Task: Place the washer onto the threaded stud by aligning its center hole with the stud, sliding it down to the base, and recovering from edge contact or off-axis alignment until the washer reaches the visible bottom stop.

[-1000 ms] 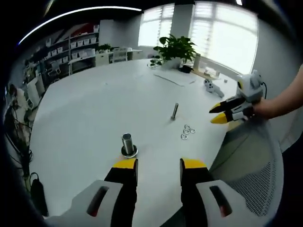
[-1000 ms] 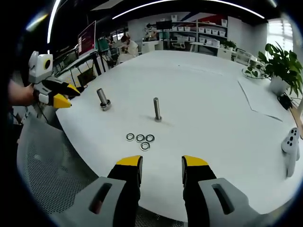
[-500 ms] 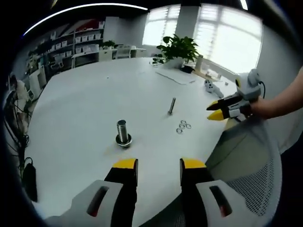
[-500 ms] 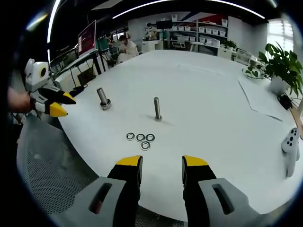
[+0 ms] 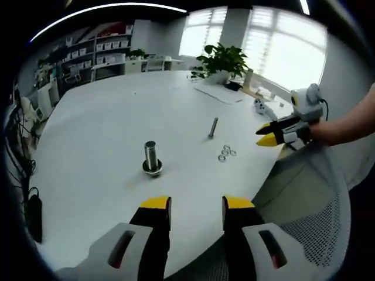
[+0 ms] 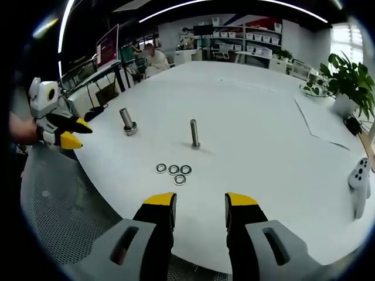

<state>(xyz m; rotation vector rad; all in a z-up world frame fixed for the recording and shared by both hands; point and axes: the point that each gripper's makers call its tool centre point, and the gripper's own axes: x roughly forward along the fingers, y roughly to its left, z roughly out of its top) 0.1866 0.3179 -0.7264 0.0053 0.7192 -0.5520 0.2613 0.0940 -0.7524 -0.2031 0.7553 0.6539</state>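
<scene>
Both claws wait at the counter's edge, nothing picked up yet.

The right claw [image 6: 199, 205] is open and empty, pointing at four washers [image 6: 174, 171] lying flat on the white counter [image 6: 252, 117], near the thin threaded stud [image 6: 194, 134], likely for an easy grab. The left claw [image 5: 197, 205] is open and empty too, facing a thicker bolt [image 5: 151, 158]. The stud's threads and bottom stop are too small to see.

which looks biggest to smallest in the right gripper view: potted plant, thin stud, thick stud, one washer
1. potted plant, though it stands far off
2. thin stud and thick stud: the thin one looks taller, the thick one wider, too close to rank
3. one washer, smallest
</scene>
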